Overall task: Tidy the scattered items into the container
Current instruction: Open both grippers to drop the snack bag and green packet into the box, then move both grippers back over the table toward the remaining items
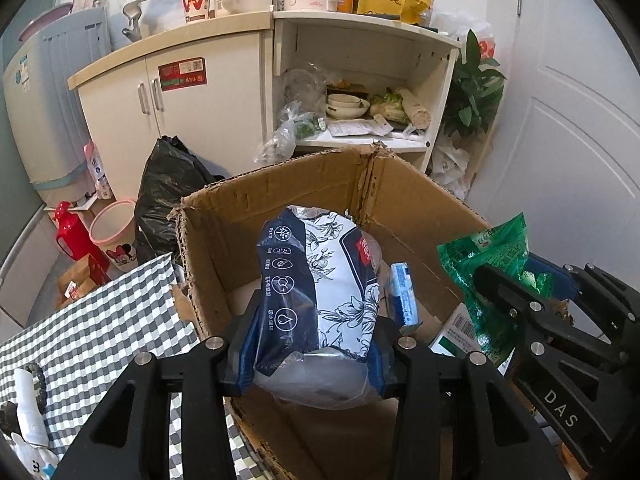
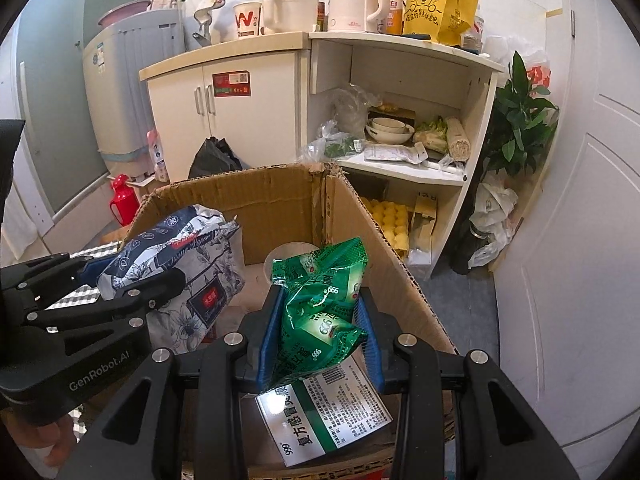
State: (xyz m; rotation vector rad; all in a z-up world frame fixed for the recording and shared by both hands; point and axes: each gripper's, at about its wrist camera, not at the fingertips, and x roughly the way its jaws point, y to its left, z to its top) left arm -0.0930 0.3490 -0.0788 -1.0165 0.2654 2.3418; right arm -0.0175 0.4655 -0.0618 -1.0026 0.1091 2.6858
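Two packs are in my grip at once, both hanging over the open box (image 1: 404,196). My left gripper (image 1: 312,354) is clamped on the tissue pack (image 1: 320,280), its blue pads squeezing the near end so the film bulges out below; my right gripper (image 2: 320,332) is clamped on the green sachet (image 2: 320,300), crumpled between its pads above the box's near right corner. The tissue pack looks soft and light, its slick film likely to slide, so I judge the hold should stay low across its width, as it is. The sachet is thin crinkly foil, almost weightless, and will take any grip without harm. Already inside on the cardboard floor lie a green-and-white medicine box (image 2: 324,416), flat under the sachet, a small blue carton (image 1: 404,296) standing just right of the tissue pack, and a pale round lid or cup (image 2: 288,252) toward the far wall. The box has torn, ragged edges and stiff walls, so there is room to drop both. To its left is a checked cloth (image 1: 100,320) with a white item or two still on it. Beyond stand a white cabinet (image 2: 240,112), an open shelf (image 2: 404,172) with bowls and greens, a black bag (image 1: 168,200) and a plant (image 2: 516,128).
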